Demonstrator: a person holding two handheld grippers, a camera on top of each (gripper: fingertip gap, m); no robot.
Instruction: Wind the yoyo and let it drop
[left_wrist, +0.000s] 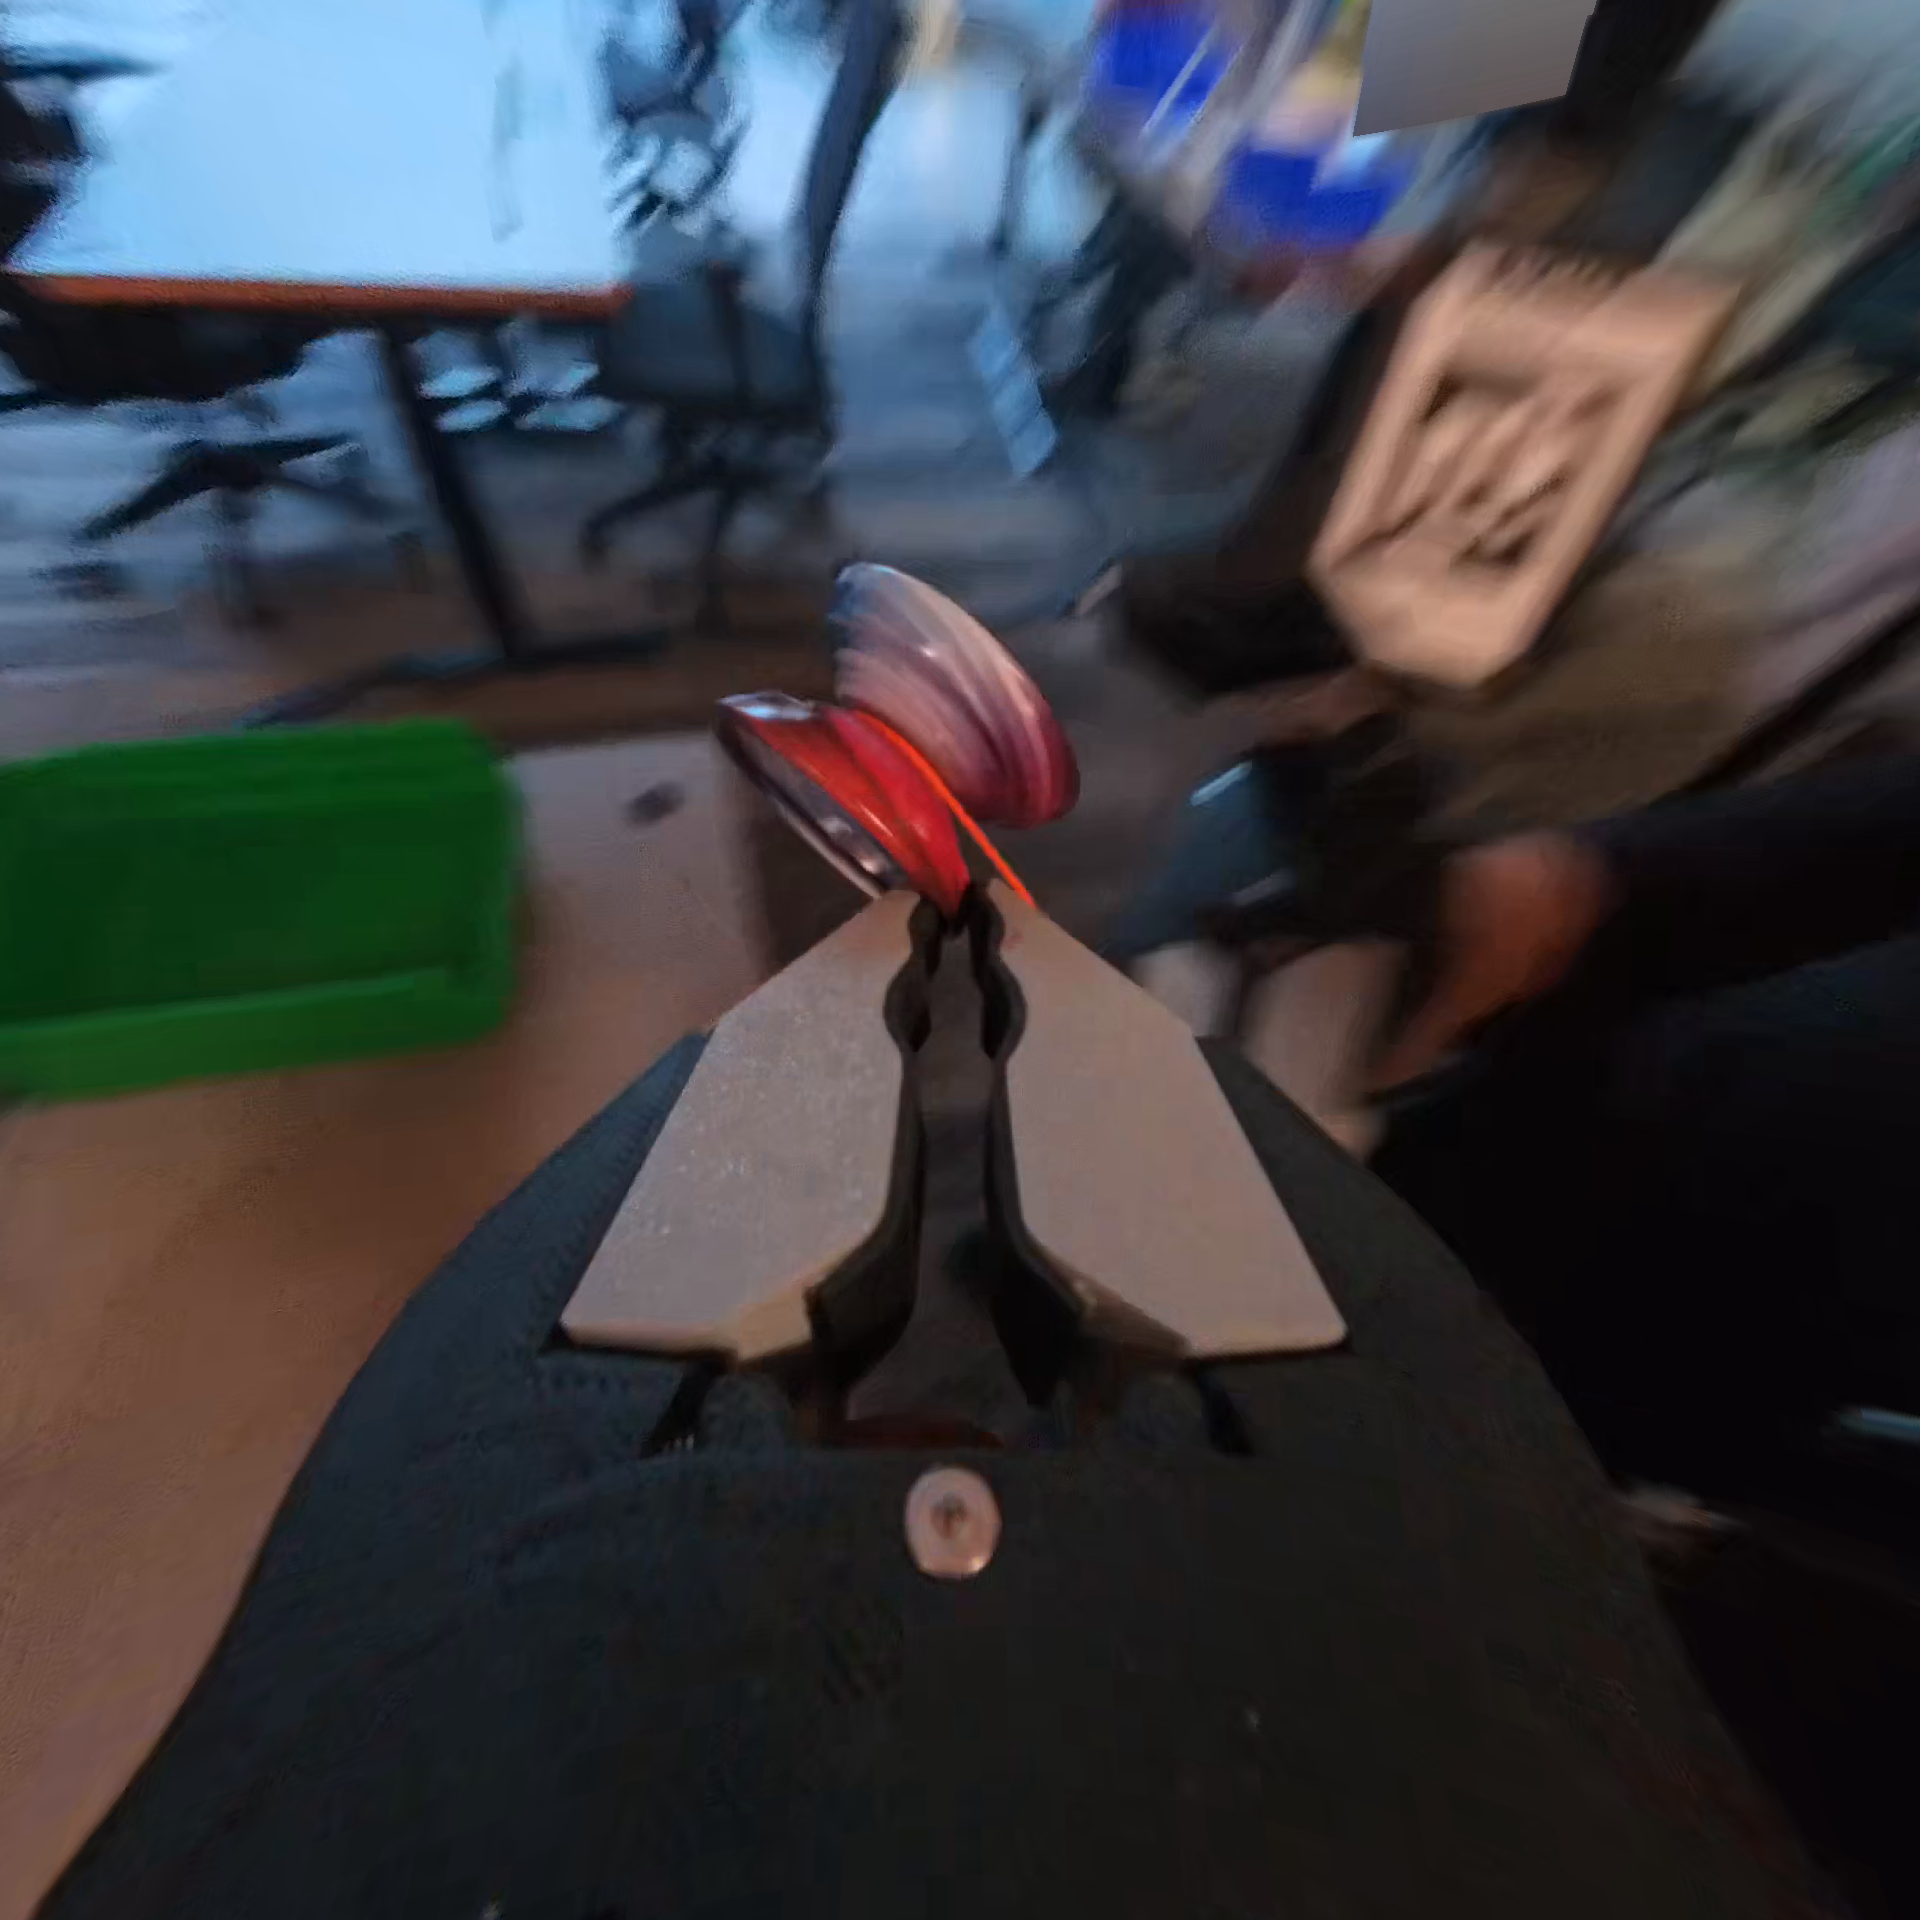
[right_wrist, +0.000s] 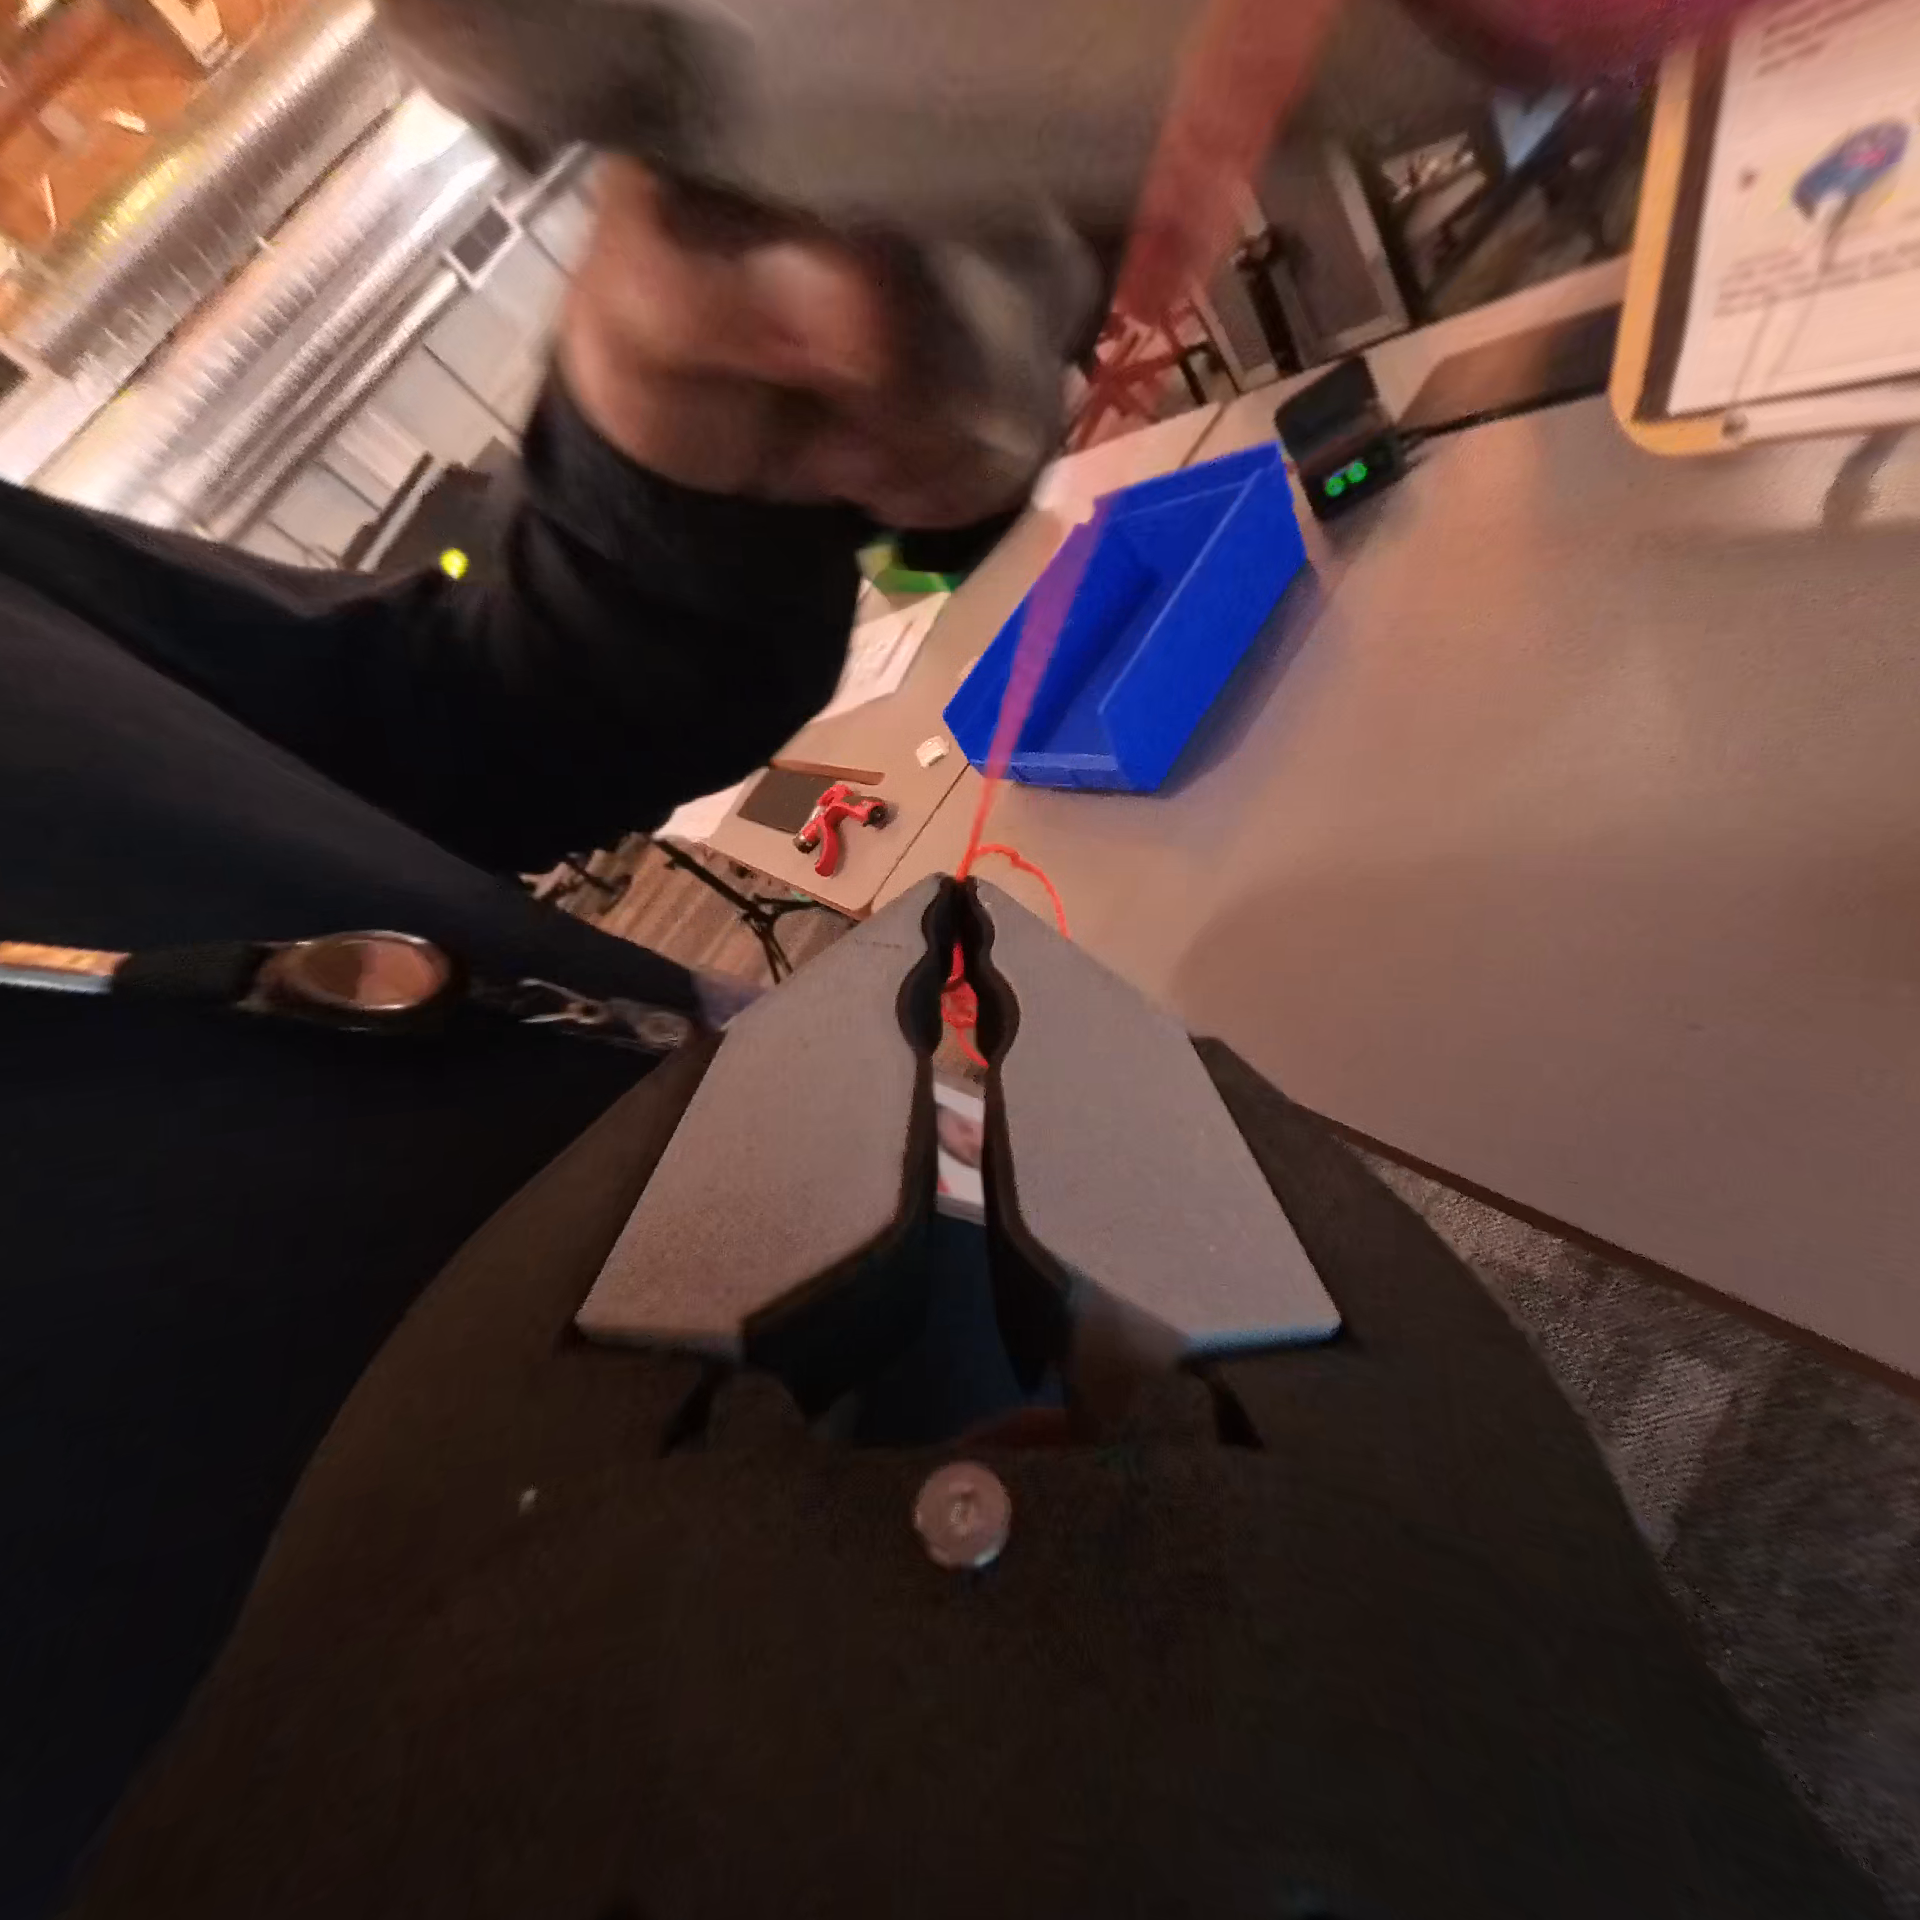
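In the left wrist view, a red yoyo (left_wrist: 894, 738) with two flared halves stands just past my fingertips, tilted and partly blurred. My left gripper (left_wrist: 951, 914) is shut on the rim of its near red half. A red string (left_wrist: 997, 852) leaves the yoyo's groove toward the lower right. In the right wrist view, my right gripper (right_wrist: 958, 888) is shut on the red string (right_wrist: 982, 821). A knotted bit of string sits between the pads and a loose loop hangs at the right fingertip. The string runs up and away as a blurred streak.
A green bin (left_wrist: 249, 894) stands on the wooden table (left_wrist: 208, 1299) to the left. A blue bin (right_wrist: 1143, 644), a small red tool (right_wrist: 836, 816) and a black device with a green display (right_wrist: 1345, 447) lie on the table ahead. A person's dark sleeve (right_wrist: 312, 707) fills the left. The tips of one gripper are about 12 cm away from the tips of the other.
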